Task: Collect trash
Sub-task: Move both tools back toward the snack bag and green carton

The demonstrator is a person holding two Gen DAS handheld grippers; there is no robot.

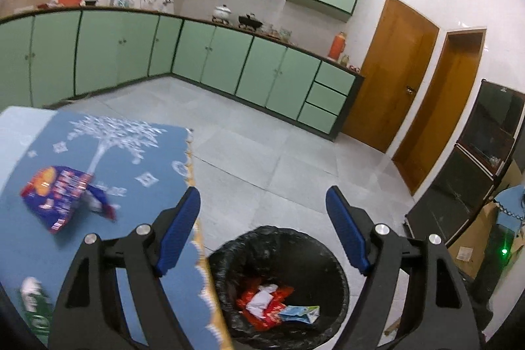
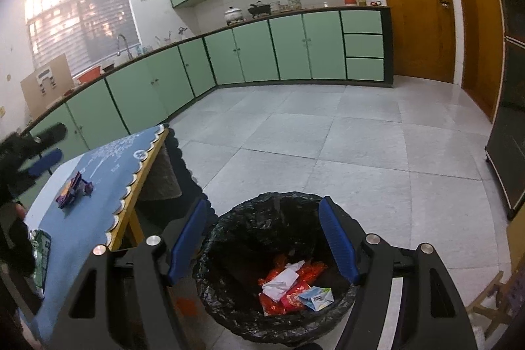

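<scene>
**Both grippers empty over the bin, wrappers left on the table**

Landmark: black-lined trash bin [image 2: 279, 271] on the grey tile floor, just beside the corner of the table [image 1: 154, 159] with the blue cloth.

Left gripper [image 1: 262, 225]: jaws wide apart, nothing between the blue pads. It sits above the table edge and the bin's left rim. It also shows blurred at the far left of the right wrist view [image 2: 42, 150].

Right gripper [image 2: 262, 238]: jaws spread, nothing held, directly over the bin mouth.

In the bin: red wrappers [image 2: 295, 284] with crumpled white paper [image 2: 282, 281] on top, and a small light-blue carton [image 2: 316, 297] at their right.

Left of the bin, on the table: a blue-and-red snack wrapper [image 1: 62, 195], flat and crumpled, well back from the table edge. A green-and-white packet [image 1: 36, 304] lies nearer the camera, also on the cloth, blurred.

Beyond the bin: green kitchen cabinets [image 2: 288, 45] along the wall.
</scene>
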